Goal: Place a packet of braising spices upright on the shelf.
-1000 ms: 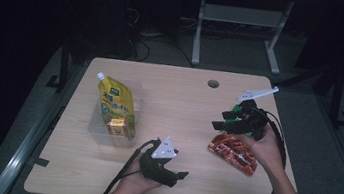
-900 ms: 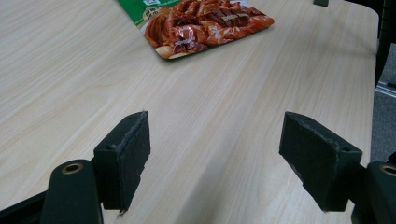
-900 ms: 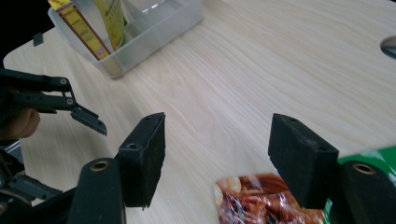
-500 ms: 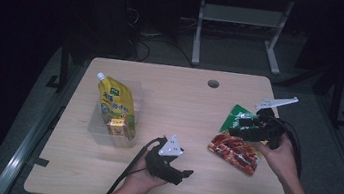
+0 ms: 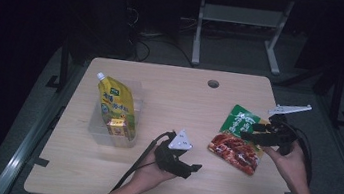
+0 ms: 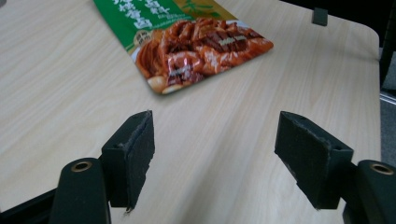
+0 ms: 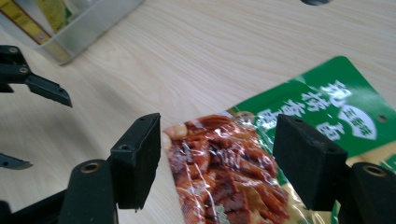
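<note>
Roughly left to right: clear bin at the counter's left, yellow spout pouch standing in it with a small carton at its foot. So two items look already packed, as a guess.

Left gripper sits mid-counter, near the front edge, jaws wide with nothing between them; they have just been closing a little. Left gripper view looks across bare wood at the food packet, which lies well apart from those jaws.

Packet, green top and red meat print, lies flat at right, outside the bin. Right gripper is low over it, jaws wide and just been opening; in the right gripper view the packet lies beneath and between them, pads not pressing it. Not gripped, not lifted.

Left to do, likely: close on the packet, carry it across, drop it in the bin. Flat and glossy, so the pick may slip.
</note>
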`<action>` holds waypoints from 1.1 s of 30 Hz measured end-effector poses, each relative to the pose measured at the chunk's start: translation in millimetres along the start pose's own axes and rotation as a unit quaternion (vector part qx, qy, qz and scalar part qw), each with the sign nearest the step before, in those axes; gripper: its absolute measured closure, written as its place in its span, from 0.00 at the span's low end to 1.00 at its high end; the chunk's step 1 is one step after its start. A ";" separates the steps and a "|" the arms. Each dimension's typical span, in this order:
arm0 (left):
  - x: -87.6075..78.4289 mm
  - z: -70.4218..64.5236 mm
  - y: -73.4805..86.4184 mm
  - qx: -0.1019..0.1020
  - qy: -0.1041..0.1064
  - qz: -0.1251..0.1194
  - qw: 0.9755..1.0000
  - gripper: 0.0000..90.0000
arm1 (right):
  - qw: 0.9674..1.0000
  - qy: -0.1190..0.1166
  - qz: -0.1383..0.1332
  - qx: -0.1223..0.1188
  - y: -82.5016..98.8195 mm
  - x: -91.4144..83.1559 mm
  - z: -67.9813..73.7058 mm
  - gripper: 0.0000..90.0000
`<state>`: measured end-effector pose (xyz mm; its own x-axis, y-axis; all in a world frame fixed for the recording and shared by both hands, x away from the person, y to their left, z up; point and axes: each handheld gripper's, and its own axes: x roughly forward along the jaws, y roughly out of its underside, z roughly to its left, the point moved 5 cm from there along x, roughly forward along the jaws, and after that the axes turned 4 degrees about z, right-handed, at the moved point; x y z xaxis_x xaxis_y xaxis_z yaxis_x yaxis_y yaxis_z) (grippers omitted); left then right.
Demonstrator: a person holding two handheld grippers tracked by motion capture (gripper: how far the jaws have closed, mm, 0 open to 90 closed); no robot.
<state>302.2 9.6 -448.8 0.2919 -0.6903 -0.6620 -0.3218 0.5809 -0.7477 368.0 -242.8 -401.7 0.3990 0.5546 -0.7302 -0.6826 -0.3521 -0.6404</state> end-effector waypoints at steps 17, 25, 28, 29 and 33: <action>35.3 9.5 -33.3 0.009 0.011 0.006 1.000 0.41 | 0.998 0.038 0.008 0.056 13.1 -8.4 -36.8 0.32; 56.2 13.5 -43.6 0.011 0.014 0.018 1.000 0.45 | 0.996 0.051 0.014 0.078 24.0 -7.4 -51.9 0.32; 65.7 13.7 -45.3 0.012 0.019 0.021 1.000 0.54 | 0.994 0.055 0.019 0.090 27.0 -4.1 -58.4 0.32; 69.5 14.0 -46.1 0.012 0.019 0.021 1.000 0.60 | 0.994 0.058 0.020 0.095 27.3 -2.7 -61.0 0.33; 84.1 14.9 -49.9 0.004 0.024 0.029 0.999 0.74 | 0.991 0.074 0.028 0.112 27.0 2.4 -71.5 0.34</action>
<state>356.3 -71.1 -468.0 0.2296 -0.6747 -0.7015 -0.3298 0.6242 -0.7082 394.3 -304.9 -437.7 0.4307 0.4158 -0.8010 -0.8185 -0.1939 -0.5407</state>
